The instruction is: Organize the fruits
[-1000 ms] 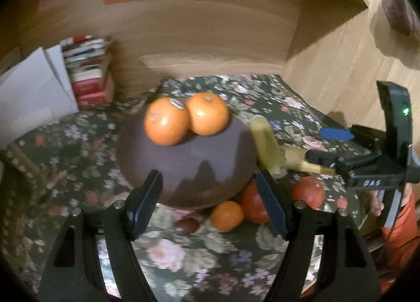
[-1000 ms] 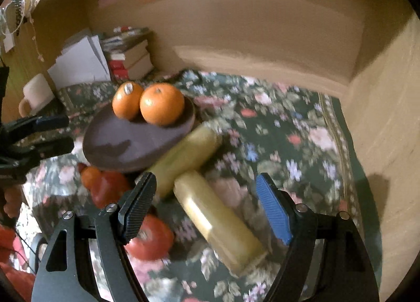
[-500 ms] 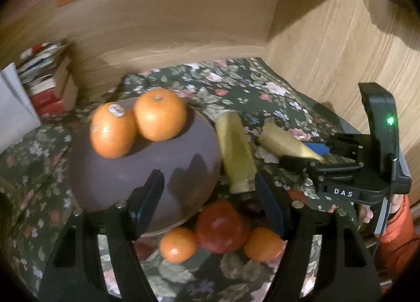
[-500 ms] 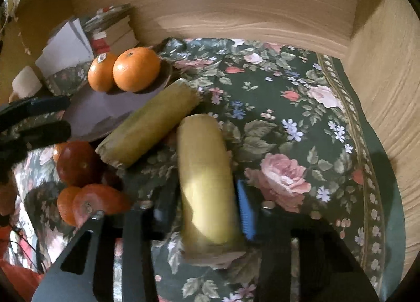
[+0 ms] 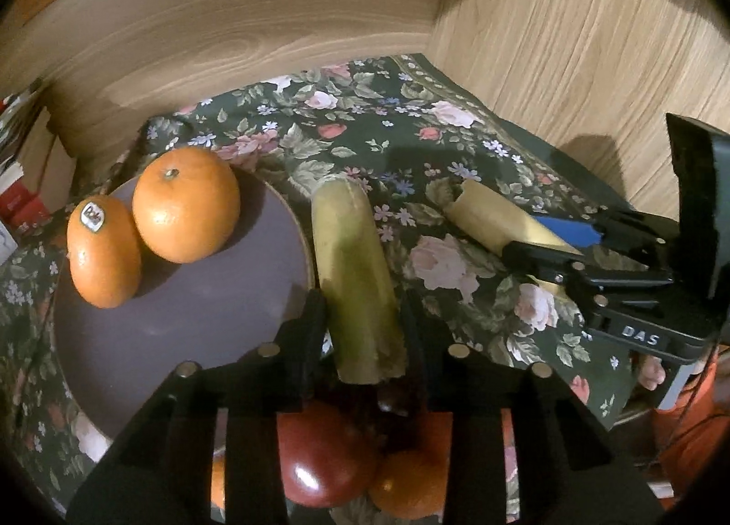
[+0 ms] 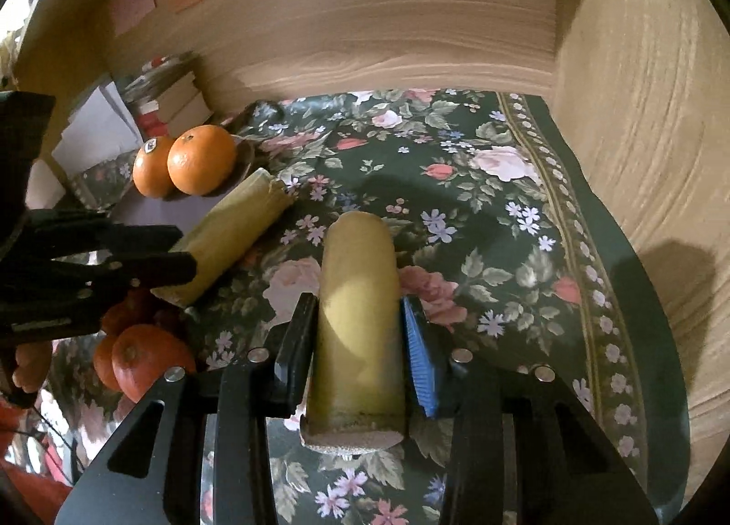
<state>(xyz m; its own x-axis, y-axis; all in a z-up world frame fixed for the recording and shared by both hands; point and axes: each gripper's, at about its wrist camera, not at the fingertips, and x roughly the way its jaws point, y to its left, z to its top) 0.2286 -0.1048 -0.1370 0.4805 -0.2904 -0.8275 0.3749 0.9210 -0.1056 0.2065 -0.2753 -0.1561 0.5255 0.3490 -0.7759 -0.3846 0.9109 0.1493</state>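
Observation:
Two oranges (image 5: 150, 214) sit on a purple plate (image 5: 182, 324) on the floral cloth; they also show in the right wrist view (image 6: 187, 160). My left gripper (image 5: 362, 319) is shut on a yellow-green stalk piece (image 5: 351, 269) beside the plate's right rim. My right gripper (image 6: 358, 333) is shut on a second yellow stalk piece (image 6: 358, 310); it shows in the left wrist view (image 5: 492, 219) to the right. Red tomatoes (image 5: 324, 461) and small oranges (image 5: 410, 479) lie under my left gripper.
Wooden walls close the back and right (image 6: 638, 114). Books (image 6: 178, 100) and white paper (image 6: 100, 123) stand at the back left. The floral cloth (image 6: 479, 187) stretches toward the back right corner.
Both grippers moved down and closed, each on its stalk piece. The left gripper shifted right, from in front of the plate to the stalk beside it.

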